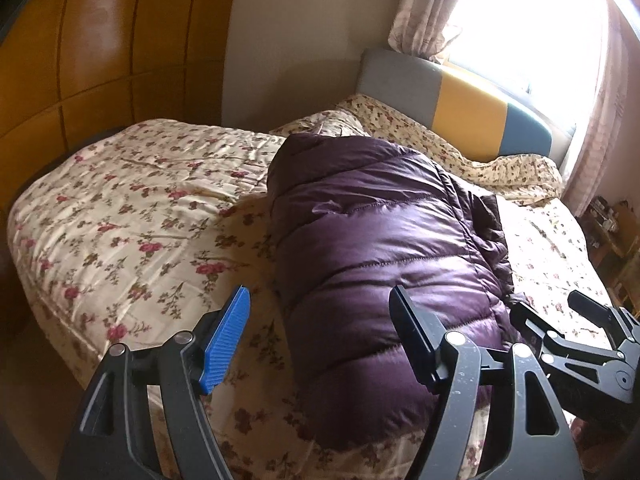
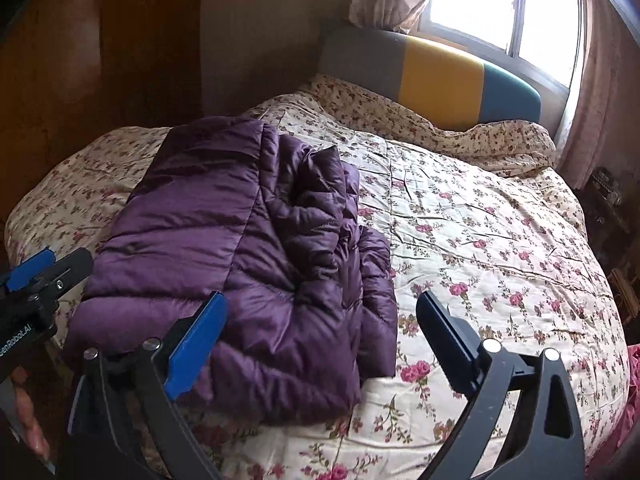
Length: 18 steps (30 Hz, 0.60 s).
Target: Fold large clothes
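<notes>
Our left tongs stand well apart, blue pad on one side and black on the other, with nothing between them; they hover above the near end of the purple padded jacket and touch no part of it. Our right tongs stand wider still, about as wide as they go, and they too are empty, held just above the jacket's near right corner without pressing on it.

We judge that both tongs are open and clear because the jacket now lies as a folded bundle and needs no hold. It rests on the flowered quilt of the bed, lengthwise from the near edge towards the headboard, somewhat towards the bed's left side. Its smooth back panel faces up, while along its right side the tucked layers bunch in crumpled ridges, so the fold looks rough there and may want tidying.

The window lights the far right corner behind the headboard.
</notes>
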Each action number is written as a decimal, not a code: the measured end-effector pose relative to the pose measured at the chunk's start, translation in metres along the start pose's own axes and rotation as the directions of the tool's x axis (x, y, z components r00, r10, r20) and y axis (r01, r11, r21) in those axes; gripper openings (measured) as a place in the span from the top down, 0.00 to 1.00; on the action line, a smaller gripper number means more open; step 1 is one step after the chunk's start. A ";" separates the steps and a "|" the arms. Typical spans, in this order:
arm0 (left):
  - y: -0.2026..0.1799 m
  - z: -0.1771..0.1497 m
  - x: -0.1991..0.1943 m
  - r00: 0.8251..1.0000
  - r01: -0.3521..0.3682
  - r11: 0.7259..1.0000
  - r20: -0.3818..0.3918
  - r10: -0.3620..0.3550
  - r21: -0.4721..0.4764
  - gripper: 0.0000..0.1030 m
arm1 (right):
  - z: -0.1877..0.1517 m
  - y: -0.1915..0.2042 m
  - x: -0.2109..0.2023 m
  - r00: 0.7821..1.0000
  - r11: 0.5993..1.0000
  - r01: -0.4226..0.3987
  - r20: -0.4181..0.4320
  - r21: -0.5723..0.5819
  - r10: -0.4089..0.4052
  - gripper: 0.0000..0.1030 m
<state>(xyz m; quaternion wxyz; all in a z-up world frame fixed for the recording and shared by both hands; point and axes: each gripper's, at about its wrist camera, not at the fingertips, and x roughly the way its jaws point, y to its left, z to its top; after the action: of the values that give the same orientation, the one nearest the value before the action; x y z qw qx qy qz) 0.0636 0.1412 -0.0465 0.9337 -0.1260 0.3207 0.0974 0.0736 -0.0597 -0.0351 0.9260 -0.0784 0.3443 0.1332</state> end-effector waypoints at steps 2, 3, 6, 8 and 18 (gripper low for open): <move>0.001 -0.004 -0.005 1.000 -0.005 1.000 -0.002 0.005 -0.014 0.28 | -0.004 0.002 -0.006 1.000 1.000 0.005 -0.007 0.006 -0.004 0.05; 0.002 -0.005 -0.008 1.000 -0.005 1.000 0.000 0.005 -0.023 0.23 | -0.006 0.003 -0.009 1.000 1.000 0.005 -0.014 0.009 -0.005 0.04; 0.004 -0.010 -0.018 1.000 -0.021 0.999 0.011 0.021 -0.045 0.22 | -0.009 0.000 -0.014 1.000 1.000 0.016 -0.015 0.016 -0.015 0.03; 0.004 -0.013 -0.023 0.999 -0.033 0.998 0.012 0.034 -0.051 0.21 | -0.014 -0.001 -0.019 1.000 1.000 0.012 -0.024 0.025 -0.012 0.03; 0.008 -0.039 -0.044 0.996 -0.094 0.994 0.003 0.094 -0.054 0.06 | -0.032 0.003 -0.030 0.999 1.000 -0.013 -0.048 0.001 0.013 0.02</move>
<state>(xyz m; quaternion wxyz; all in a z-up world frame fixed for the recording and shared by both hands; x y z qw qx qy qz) 0.0045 0.1321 -0.0501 0.9253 -0.1355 0.3208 0.1502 0.0307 -0.0699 -0.0393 0.9167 -0.0789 0.3670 0.1370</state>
